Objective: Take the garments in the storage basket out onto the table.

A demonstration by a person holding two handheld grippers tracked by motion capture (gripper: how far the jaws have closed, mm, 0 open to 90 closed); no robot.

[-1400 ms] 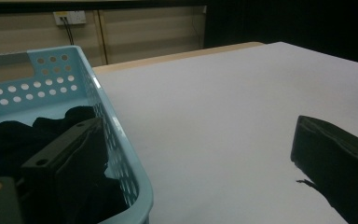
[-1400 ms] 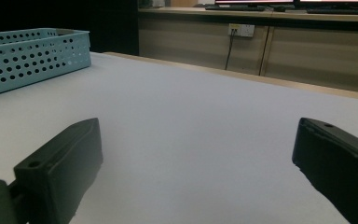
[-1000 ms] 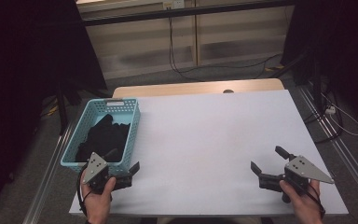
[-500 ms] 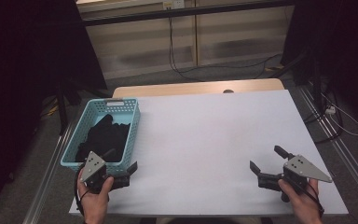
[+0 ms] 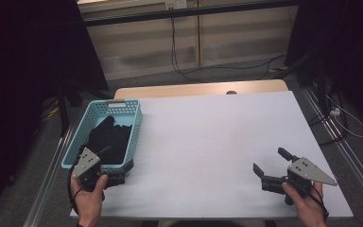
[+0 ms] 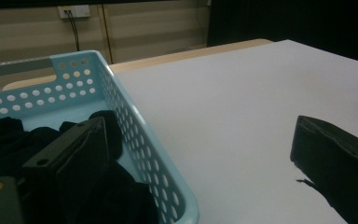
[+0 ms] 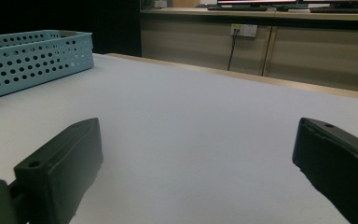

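White table (image 5: 208,137): left gripper (image 5: 118,171) spread wide astride basket (image 5: 136,126) wall.

basket (image 5: 135,124): 1 | black cloth heap (image 5: 105,140): 1 | tongs: 2

The high view looks forward and down over the whole bench (image 5: 208,137) from its near edge. Each gripper view sits low and close above the bench, facing the far edge; both share the blue basket (image 6: 135,126).
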